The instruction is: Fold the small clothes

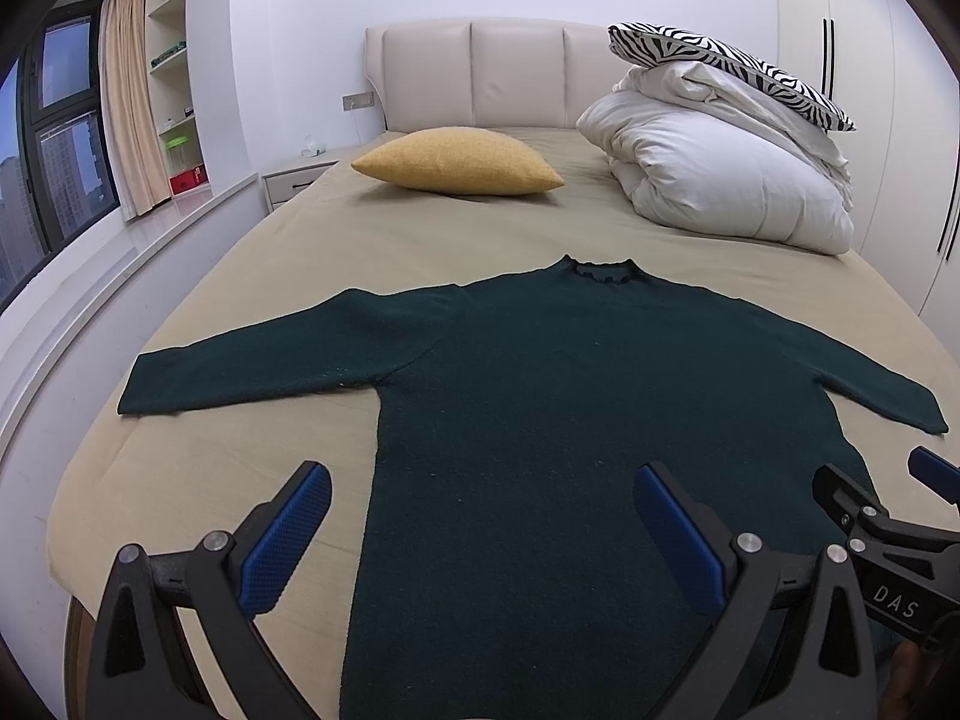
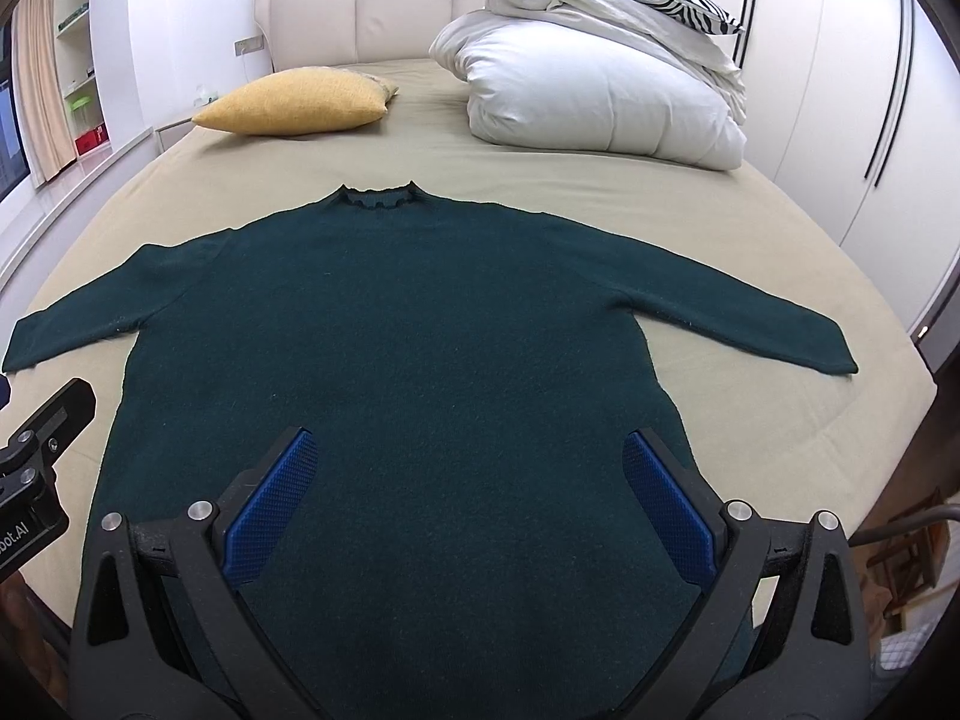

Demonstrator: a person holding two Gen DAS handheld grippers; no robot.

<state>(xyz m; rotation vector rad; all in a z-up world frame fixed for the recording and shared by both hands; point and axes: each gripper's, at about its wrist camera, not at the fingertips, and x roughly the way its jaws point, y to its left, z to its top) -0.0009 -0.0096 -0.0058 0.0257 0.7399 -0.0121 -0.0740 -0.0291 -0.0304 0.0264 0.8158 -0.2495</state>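
You had the dark green sweater [image 2: 396,324] spread flat on the tan bedsheet [image 2: 750,228], collar at 12 o'clock, sleeves reaching out toward 9 and 3. Your left gripper [image 1: 480,534] hung over its lower left edge, jaws wide apart, empty. Your right gripper [image 2: 471,495] hung over the hem, likewise spread and empty.
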